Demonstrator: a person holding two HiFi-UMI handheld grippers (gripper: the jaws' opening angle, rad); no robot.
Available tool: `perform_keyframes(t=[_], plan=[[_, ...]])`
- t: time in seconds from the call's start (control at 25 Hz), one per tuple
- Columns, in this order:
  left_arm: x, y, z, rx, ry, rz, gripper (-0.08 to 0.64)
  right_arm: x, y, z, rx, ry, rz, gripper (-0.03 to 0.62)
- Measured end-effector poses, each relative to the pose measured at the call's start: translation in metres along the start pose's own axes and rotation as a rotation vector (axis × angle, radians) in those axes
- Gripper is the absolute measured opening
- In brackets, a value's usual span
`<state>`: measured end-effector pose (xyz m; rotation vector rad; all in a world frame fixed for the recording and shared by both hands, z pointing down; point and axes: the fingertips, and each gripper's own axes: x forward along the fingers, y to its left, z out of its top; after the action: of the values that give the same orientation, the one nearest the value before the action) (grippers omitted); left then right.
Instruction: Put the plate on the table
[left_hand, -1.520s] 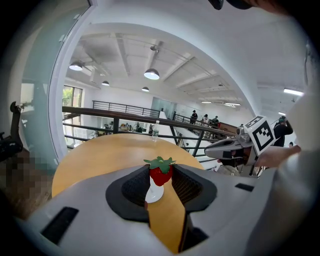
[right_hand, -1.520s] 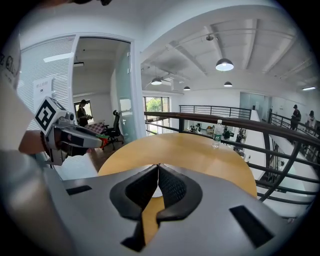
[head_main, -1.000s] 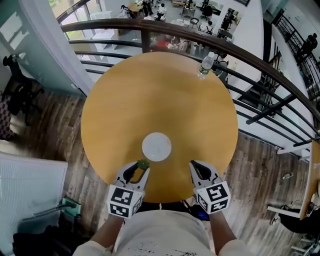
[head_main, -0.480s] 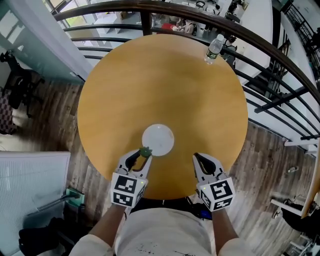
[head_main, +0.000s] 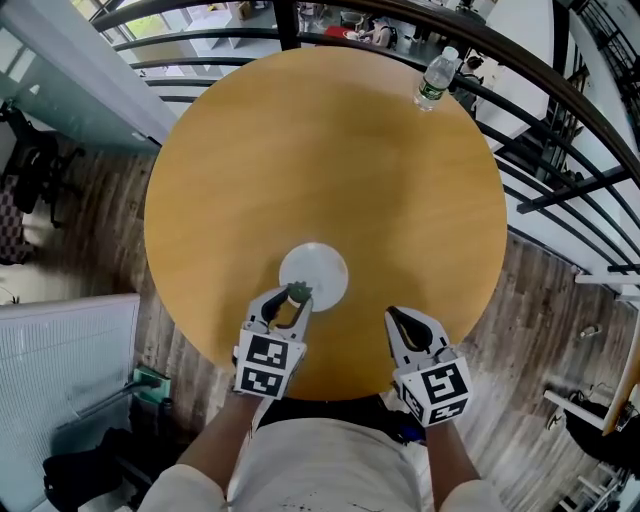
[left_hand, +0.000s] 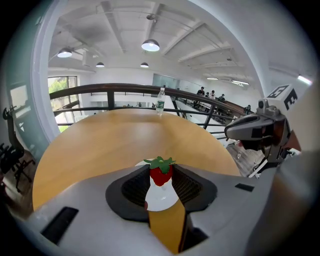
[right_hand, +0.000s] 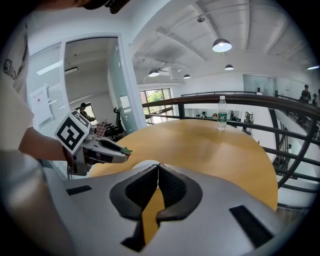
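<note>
— Left hand-held gripper (head_main: 293, 298): what is it doing?
— Its jaw tips are clamped on a small red strawberry (head_main: 298, 292). The right hand-held gripper (head_main: 398, 320) is closed with nothing in it, above the near edge.
— And around them?
— A round wooden tabletop (head_main: 330, 160) fills the head view. The white plate (head_main: 322, 265) lies flat on it, toward the person's side. A water bottle (head_main: 437, 78) stands upright at the far edge, by a railing (left_hand: 100, 90).
— Anything hard to see?
— The strawberry overlaps the plate's near rim, and whether they touch is unclear. In the right gripper view, the plate is almost wholly hidden behind the jaws.
— Changed from a second ago?
— Yes: the strawberry sat just outside the rim then.
</note>
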<state>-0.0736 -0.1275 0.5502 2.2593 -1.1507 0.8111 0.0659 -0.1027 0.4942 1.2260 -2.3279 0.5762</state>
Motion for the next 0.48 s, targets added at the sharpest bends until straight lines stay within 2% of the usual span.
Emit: perform_keyframes(t=[0.48], plan=[[0.044, 0.01, -0.021, -0.001, 0.082, 0.005, 0.149, 0.01, -0.013, -0.025, 0.047, 0.035, 0.006, 0.025]])
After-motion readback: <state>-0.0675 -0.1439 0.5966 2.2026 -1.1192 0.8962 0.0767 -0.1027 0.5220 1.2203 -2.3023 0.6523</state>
